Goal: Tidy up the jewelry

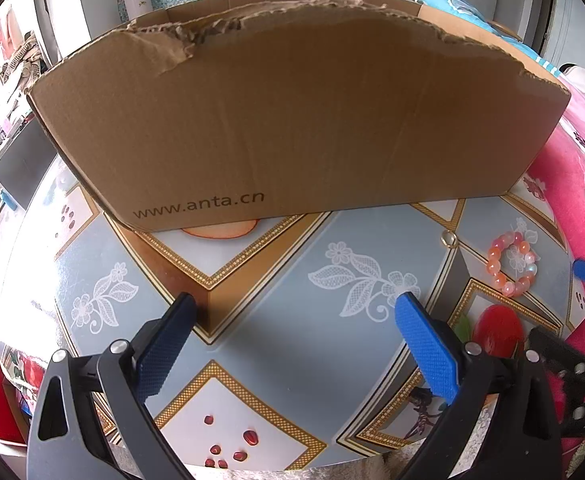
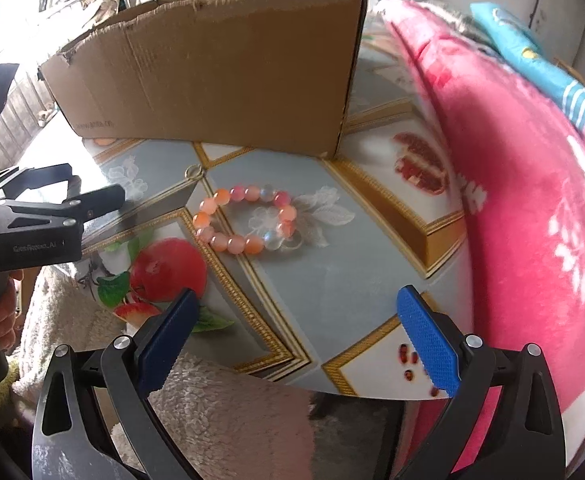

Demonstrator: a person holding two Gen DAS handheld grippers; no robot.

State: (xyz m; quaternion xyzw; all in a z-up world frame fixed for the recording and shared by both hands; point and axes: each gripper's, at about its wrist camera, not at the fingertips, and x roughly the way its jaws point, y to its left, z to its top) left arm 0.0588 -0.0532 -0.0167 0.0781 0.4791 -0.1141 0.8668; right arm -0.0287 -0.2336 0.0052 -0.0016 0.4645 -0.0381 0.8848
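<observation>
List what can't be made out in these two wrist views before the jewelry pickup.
- Inside of the cardboard box: hidden in both views by its own near wall.
- Small ring near the bead bracelet: too small to tell its type.
- Ring-shaped item by the bracelet: partly hidden behind the beads.
- Right gripper and left gripper: both open, empty.

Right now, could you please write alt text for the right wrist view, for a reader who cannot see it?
A pink and orange beaded bracelet lies flat on a patterned glossy tabletop, ahead of the open right tool, which holds nothing. Behind the bracelet stands a torn brown cardboard box; a pink floral blanket fills the right side.
</observation>
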